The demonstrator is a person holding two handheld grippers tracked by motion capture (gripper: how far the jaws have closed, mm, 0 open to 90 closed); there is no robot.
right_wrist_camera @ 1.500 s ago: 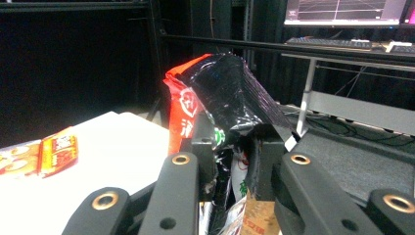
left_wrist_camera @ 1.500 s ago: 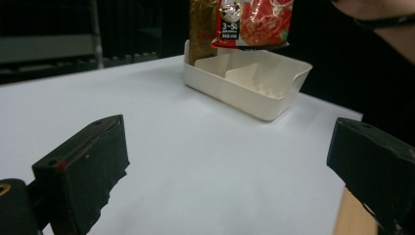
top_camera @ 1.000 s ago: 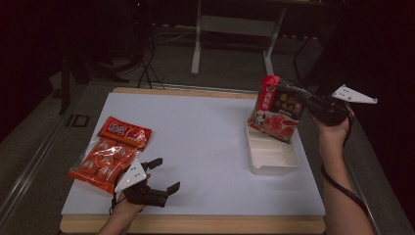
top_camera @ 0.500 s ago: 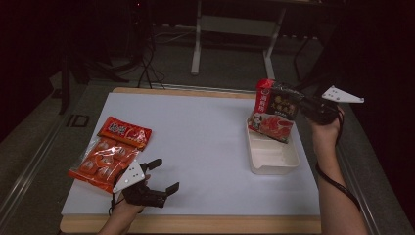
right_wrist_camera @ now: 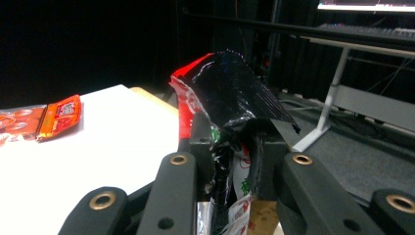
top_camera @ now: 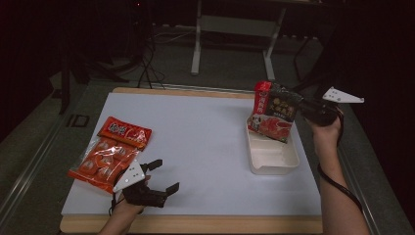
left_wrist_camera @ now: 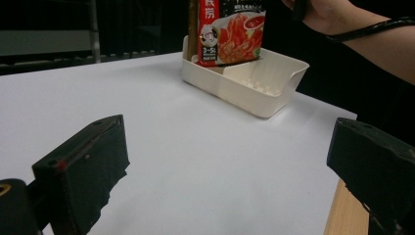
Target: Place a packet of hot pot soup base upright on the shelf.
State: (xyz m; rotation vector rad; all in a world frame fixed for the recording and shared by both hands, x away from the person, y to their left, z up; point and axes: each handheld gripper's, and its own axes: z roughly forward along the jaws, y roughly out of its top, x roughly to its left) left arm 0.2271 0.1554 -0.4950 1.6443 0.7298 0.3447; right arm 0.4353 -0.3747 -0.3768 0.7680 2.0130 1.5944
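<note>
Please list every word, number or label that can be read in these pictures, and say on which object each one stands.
"3-5": on the red and black packet held over the white tray, in the left gripper view.
Large characters on that packet: cut off or blurred, unreadable.
Print on the orange snack bag: too small and blurred to read.

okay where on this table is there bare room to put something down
The widest free patch is the white mat's middle, between the orange snack bag and the cream tray. The far strip behind both is bare too. It is crowded at the tray, where the right hand-held gripper holds a red pouch, and near the open left hand-held gripper.
</note>
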